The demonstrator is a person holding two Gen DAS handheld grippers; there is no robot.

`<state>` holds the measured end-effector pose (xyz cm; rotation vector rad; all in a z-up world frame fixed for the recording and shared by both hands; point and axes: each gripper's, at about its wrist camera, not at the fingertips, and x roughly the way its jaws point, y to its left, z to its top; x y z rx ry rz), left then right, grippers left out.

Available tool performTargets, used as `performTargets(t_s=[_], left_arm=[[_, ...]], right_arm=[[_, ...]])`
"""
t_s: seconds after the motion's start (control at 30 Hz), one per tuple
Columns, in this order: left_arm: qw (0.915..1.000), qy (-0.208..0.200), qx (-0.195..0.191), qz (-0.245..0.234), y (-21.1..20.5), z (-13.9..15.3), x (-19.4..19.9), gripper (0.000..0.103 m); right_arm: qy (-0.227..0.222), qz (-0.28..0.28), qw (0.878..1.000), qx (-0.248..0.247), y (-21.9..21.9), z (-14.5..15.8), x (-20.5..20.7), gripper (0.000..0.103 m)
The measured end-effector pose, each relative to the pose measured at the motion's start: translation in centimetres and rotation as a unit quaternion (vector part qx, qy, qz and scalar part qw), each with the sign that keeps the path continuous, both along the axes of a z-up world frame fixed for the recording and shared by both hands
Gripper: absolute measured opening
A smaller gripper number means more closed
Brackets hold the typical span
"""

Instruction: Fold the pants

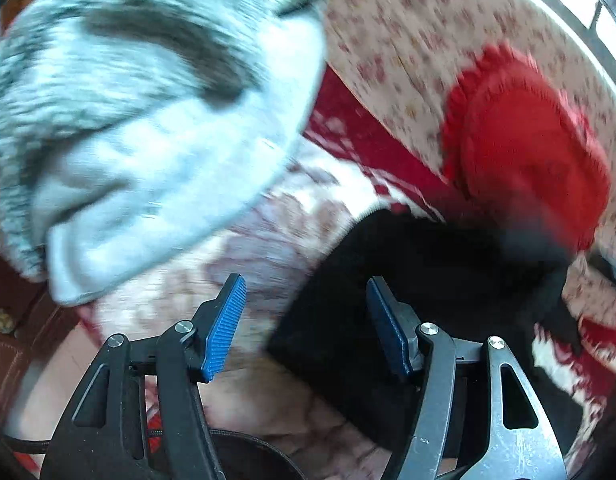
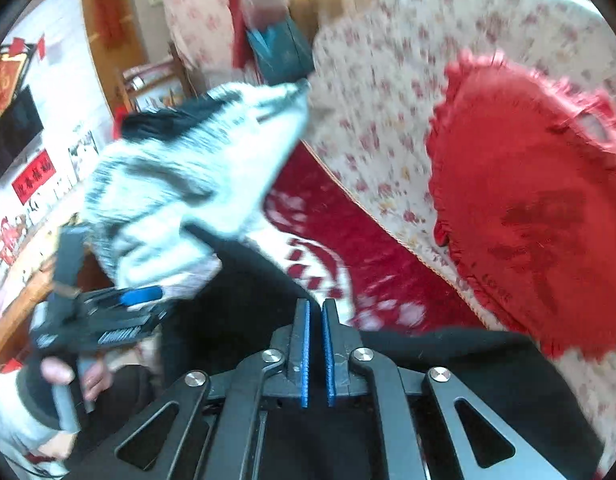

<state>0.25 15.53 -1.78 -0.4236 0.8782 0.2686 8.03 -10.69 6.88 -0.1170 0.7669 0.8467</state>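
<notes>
Lying dark below the red cushion point(image 2: 523, 200), the black pants point(image 2: 236, 312) spread under both claws: left gripper point(image 1: 306, 320) spread apart and empty, right gripper point(image 2: 315, 344) nearly closed, nothing visibly between.

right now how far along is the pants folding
Early stage. Done: nothing reads as a finished fold; the black pants lie loosely spread on the red and white cover. In hand: the right gripper is nearly shut, apparently over the pants' edge, though no cloth shows between its pads; the left gripper is open above the fabric. Left: all the folding itself. A grey garment lies alongside.
</notes>
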Motion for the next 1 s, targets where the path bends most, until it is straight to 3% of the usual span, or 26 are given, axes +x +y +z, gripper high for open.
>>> performTargets(t_s=[0.1, 0.17, 0.3, 0.4, 0.47, 0.5, 0.53, 0.63, 0.7, 0.77, 0.8, 1.0], left_arm=[[0.9989, -0.021, -0.009, 0.040, 2.6, 1.5, -2.3, 0.063], [0.9980, -0.025, -0.008, 0.057, 3.8, 2.3, -3.3, 0.063], [0.9986, -0.027, -0.006, 0.044, 3.5, 2.8, -4.3, 0.063], [0.9994, -0.024, -0.016, 0.021, 2.3, 2.5, -4.4, 0.063], [0.9995, -0.016, -0.026, 0.007, 1.2, 1.9, -4.0, 0.063], [0.9996, -0.012, -0.026, 0.002, 0.7, 1.7, -3.8, 0.063], [0.9996, -0.007, -0.026, -0.004, 0.2, 1.4, -3.5, 0.063], [0.9993, -0.004, -0.036, -0.011, -0.4, 1.1, -3.3, 0.063], [0.9992, -0.002, -0.036, -0.015, -0.6, 1.1, -3.1, 0.063], [0.9993, -0.001, -0.034, -0.015, -0.6, 1.1, -3.1, 0.063], [0.9993, -0.002, -0.034, -0.015, -0.4, 1.2, -3.2, 0.063], [0.9994, -0.016, -0.027, 0.011, 2.3, 1.9, -4.5, 0.063]], right_arm=[[0.007, 0.013, 0.999, 0.030, 1.4, -0.6, -5.6, 0.001], [0.018, 0.008, 1.000, 0.005, 3.2, -3.0, -6.9, 0.000], [0.048, -0.042, 0.998, -0.014, 3.6, -6.2, -6.2, 0.001], [0.071, -0.075, 0.994, 0.034, 1.9, -5.8, -4.3, 0.003], [0.082, -0.104, 0.988, 0.074, 0.7, -5.1, -2.6, 0.017], [0.090, -0.113, 0.986, 0.086, 0.4, -5.0, -2.0, 0.040], [0.105, -0.122, 0.982, 0.099, 0.1, -5.0, -0.9, 0.050], [0.164, -0.151, 0.968, 0.117, -0.2, -6.2, 2.4, 0.050], [0.195, -0.166, 0.962, 0.098, 0.3, -7.4, 4.5, 0.050], [0.213, -0.159, 0.957, 0.117, 0.6, -8.1, 5.5, 0.026], [0.218, -0.156, 0.955, 0.129, 0.7, -8.1, 5.5, 0.006], [0.131, -0.120, 0.971, 0.158, 1.9, -2.4, -1.4, 0.005]])
